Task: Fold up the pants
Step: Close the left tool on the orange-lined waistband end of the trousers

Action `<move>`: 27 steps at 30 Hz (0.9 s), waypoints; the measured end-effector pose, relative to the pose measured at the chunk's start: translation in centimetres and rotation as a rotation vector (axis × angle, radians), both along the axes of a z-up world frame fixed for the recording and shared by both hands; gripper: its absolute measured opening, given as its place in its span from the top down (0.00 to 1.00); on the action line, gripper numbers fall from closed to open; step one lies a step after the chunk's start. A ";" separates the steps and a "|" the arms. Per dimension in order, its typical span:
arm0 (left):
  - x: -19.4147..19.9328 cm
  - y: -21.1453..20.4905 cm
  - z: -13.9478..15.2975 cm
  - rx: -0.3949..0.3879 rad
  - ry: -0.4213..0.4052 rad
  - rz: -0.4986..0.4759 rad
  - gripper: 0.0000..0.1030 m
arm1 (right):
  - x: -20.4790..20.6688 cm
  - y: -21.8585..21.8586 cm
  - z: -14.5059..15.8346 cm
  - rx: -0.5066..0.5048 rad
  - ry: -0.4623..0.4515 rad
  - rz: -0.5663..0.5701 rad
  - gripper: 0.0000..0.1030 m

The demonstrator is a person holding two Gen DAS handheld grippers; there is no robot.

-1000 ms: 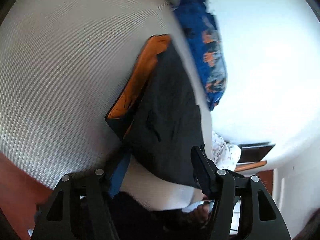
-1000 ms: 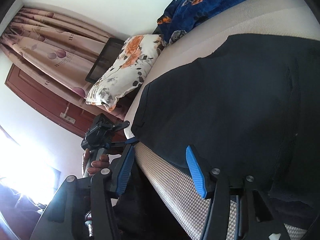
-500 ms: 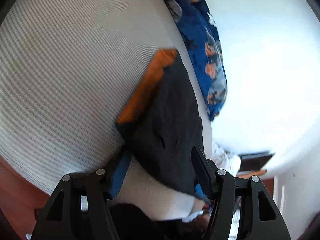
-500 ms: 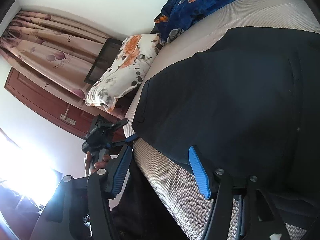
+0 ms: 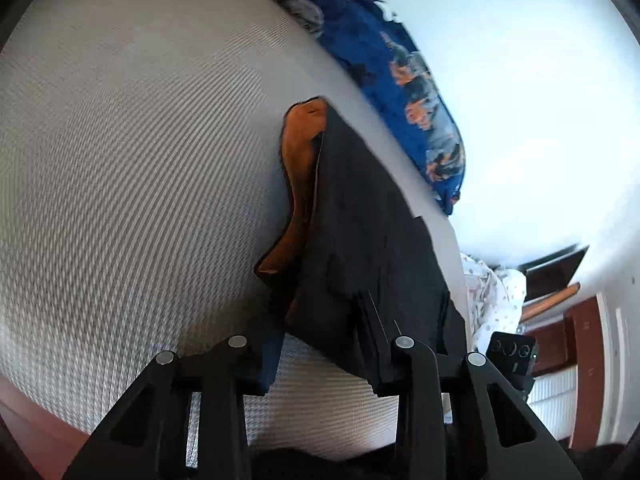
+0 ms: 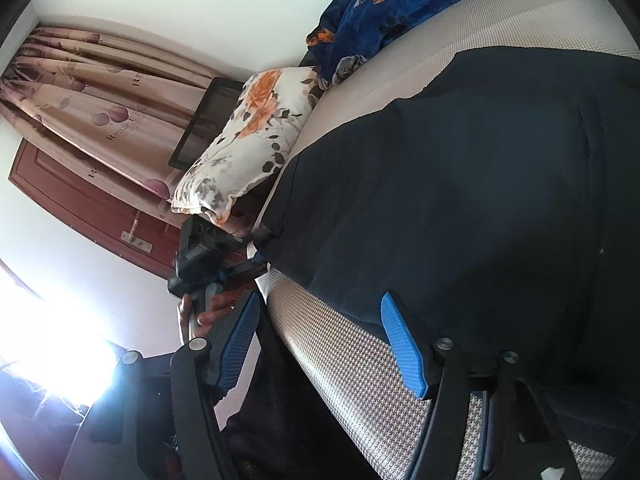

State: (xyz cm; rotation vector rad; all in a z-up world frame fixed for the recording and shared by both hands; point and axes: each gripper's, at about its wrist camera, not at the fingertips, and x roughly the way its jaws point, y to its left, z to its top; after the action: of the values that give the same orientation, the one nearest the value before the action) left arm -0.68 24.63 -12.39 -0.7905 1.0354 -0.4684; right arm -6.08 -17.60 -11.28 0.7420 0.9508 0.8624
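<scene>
Black pants (image 6: 460,184) lie flat on a bed with a beige woven cover (image 6: 352,360). In the left wrist view the pants (image 5: 360,232) show an orange lining (image 5: 298,152) along their left edge. My left gripper (image 5: 320,356) is open, its fingers on either side of the pants' near corner. It also shows in the right wrist view (image 6: 260,248), at the pants' left corner. My right gripper (image 6: 316,344) is open over the bed's near edge, its right finger (image 6: 400,344) at the pants' near hem.
A blue floral blanket (image 6: 400,4) lies at the far side of the bed, also in the left wrist view (image 5: 400,76). A floral pillow (image 6: 248,140) sits at the bed's left end, by a dark screen (image 6: 204,120), curtains (image 6: 92,92) and a brown door (image 6: 80,208).
The left gripper has moved in on the pants' corner, which now lies between its fingers. The right gripper has shifted slightly closer to the pants' hem.
</scene>
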 end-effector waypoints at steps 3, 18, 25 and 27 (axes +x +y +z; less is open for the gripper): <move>0.1 0.5 -0.8 -0.093 0.033 0.012 0.67 | 0.2 0.0 -0.1 0.009 0.008 -0.007 0.38; 1.3 -2.1 -0.6 -0.058 0.043 0.106 0.62 | 0.3 0.3 -0.4 0.010 0.013 0.001 0.37; 0.0 -3.7 1.6 0.103 -0.070 0.135 0.75 | 0.3 0.2 -0.4 0.007 0.011 -0.002 0.37; -0.5 -4.5 3.2 0.130 -0.140 0.138 0.75 | 0.4 0.1 -0.4 0.003 0.011 -0.008 0.37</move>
State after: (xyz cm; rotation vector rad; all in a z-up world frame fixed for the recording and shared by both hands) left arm -1.13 20.16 -9.22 -0.6980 0.8660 -0.3300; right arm -5.69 -17.49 -11.68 0.7538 0.9557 0.8534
